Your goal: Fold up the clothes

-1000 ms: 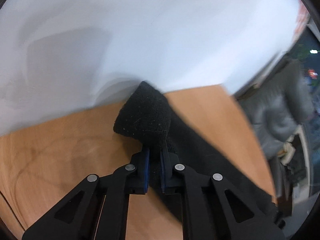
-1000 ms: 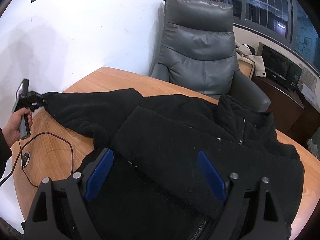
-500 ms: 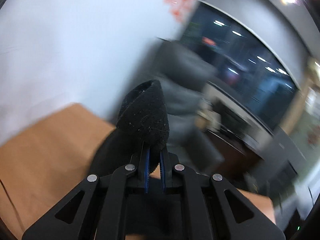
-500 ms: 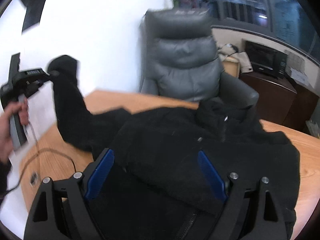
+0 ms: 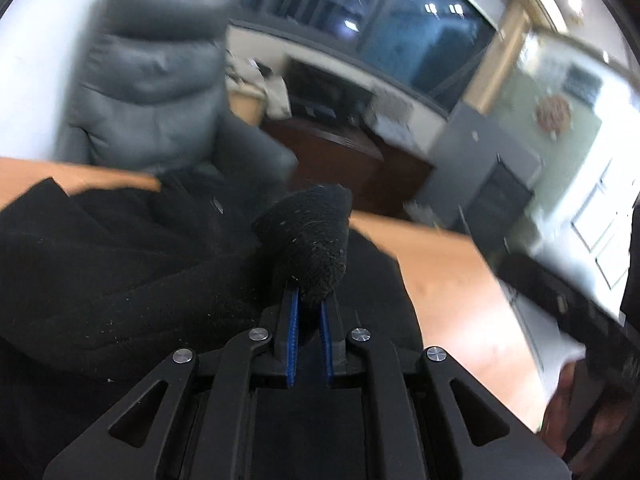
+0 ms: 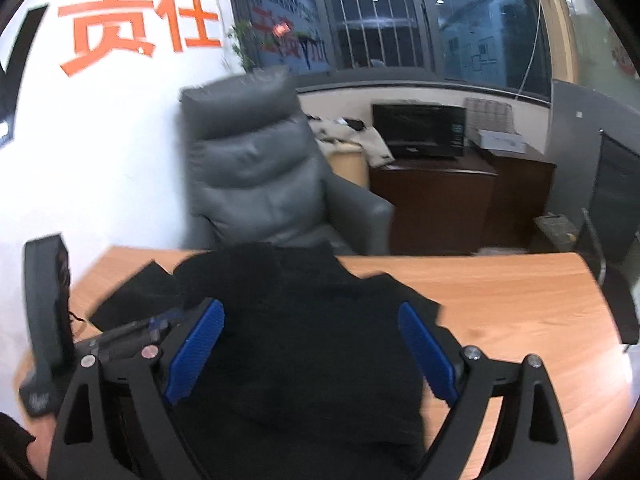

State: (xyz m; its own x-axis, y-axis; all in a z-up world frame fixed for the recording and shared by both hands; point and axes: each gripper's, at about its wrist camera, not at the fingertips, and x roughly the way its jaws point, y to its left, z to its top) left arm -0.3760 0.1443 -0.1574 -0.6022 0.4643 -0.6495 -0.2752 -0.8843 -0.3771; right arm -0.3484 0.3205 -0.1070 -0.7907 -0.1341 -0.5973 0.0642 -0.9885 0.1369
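The left hand-held gripper (image 5: pixel 308 312) clamps the black jacket's sleeve cuff (image 5: pixel 308 240) over the jacket (image 6: pixel 296 344) on the counter (image 6: pixel 520 304), presumably folding it inward; the right hand-held gripper (image 6: pixel 312 352) hovers spread, empty.

Office: grey leather armchair (image 6: pixel 256 176), wooden desk (image 6: pixel 500 300), dark cabinet (image 6: pixel 440 200), monitor (image 6: pixel 420 130), slogan wall (image 6: pixel 140 20).

Black fleece jacket (image 6: pixel 304 344) heaped on table
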